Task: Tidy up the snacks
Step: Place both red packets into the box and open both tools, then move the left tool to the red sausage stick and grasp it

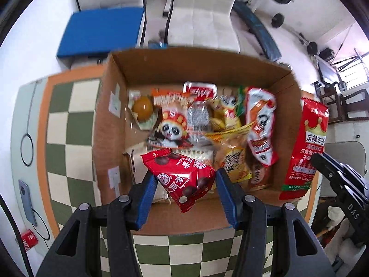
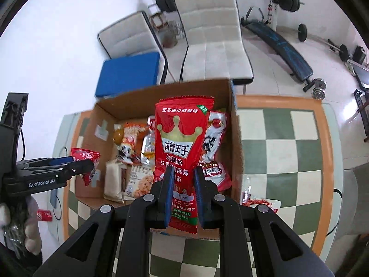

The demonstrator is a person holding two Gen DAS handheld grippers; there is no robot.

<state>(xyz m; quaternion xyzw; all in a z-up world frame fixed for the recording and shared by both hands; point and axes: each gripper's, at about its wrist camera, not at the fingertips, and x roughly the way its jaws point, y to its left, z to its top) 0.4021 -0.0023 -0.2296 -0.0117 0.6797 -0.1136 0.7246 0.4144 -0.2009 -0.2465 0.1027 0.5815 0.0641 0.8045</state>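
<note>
Snacks are the matter here, and most already lie in the cardboard box [image 1: 115, 106] on the checkered surface [image 1: 69, 115]; two more hang over it. The left tongs [image 1: 184, 185] are clamped on a red chocolate-ball packet [image 1: 182, 177], held by its lower half above the box's near-left corner; the right tongs [image 2: 183, 184] are nearly together, pinching the long red spicy-strip packet [image 2: 180, 152] near its bottom, so it stands upright over the box's right half.

To do this step well, I judge that each packet should be brought low over a free patch before release; the bare cardboard along the box's left wall, beside the egg packet [image 1: 143, 108], looks the best spot for the chocolate one; the tall strip packet would sit better laid flat than dropped on end, since the heap of panda packet [image 1: 171, 129], yellow packet [image 1: 235, 161] and white-and-red pouch [image 1: 260, 124] is uneven and could tip it over the box's right wall.

Beyond the box stand two pale chairs [image 2: 214, 34], one carrying a blue cushion [image 2: 129, 73]; a further red-and-white snack [image 2: 260, 204] lies on the surface just outside the box's right wall; a phone [image 1: 26, 200] rests left of the box. The two tongs work close together over the box, so they could knock.
</note>
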